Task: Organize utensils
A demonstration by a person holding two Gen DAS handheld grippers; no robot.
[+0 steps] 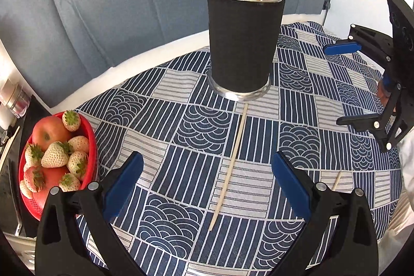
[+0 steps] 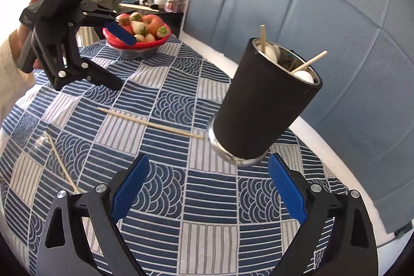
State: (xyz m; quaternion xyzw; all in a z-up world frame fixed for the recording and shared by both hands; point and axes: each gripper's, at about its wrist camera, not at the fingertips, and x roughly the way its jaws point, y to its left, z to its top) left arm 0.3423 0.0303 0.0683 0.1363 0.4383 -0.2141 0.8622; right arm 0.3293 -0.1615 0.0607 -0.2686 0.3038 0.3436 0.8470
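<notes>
Wooden chopstick [image 1: 229,167] lies flat on the tabletop [image 1: 297,105], tip near the cup [image 1: 243,43]; another [image 2: 63,167] sits apart. Both tongs, left [image 1: 207,182] & right [image 2: 207,188], spread, empty. Risk: thin stick rolls off pads, or tongs knock cup over.

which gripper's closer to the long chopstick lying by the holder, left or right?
Left. The left gripper hangs open straddling the chopstick, not touching. The right gripper is open off to the side, facing the base of the holder.
</notes>
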